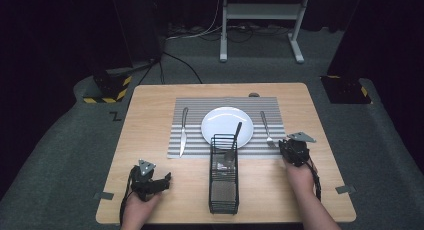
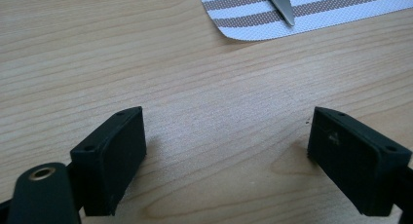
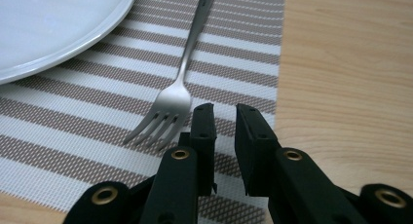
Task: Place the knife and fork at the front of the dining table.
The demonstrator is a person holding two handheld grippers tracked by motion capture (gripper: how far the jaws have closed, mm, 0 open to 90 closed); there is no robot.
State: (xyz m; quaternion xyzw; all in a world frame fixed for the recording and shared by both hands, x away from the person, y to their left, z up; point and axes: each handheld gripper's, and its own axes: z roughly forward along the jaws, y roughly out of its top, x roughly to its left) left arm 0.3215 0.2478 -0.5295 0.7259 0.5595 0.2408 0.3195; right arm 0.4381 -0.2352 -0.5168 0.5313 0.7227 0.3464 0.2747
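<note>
The left gripper (image 1: 150, 182) lay low over the near-left part of the wooden worktop (image 1: 150, 120), held in the person's left hand (image 1: 137, 207), with its fingers (image 2: 109, 158) spread wide apart above bare wood and holding nothing. The right gripper (image 1: 295, 150) sat at the near-right corner of the striped placemat (image 1: 192, 132), the right hand (image 1: 300, 175) behind it; its fingers (image 3: 203, 131) stood nearly together with only a narrow gap, empty, just beside the tines of the fork (image 3: 175, 95).

The placemat carried a white plate (image 1: 220, 122) at its middle, a knife (image 1: 183, 132) to the left of the plate and the fork to its right. A black wire basket (image 1: 223, 185) stood on the worktop in front of the plate, with a utensil (image 1: 234, 142) leaning out of it over the plate's rim.

Around the worktop the floor was grey carpet (image 1: 60, 155), with cables running across it at the back, the legs of a white stand (image 1: 260, 20) beyond, and black-and-yellow striped bases (image 1: 107, 92) at either far corner against a dark surround.
</note>
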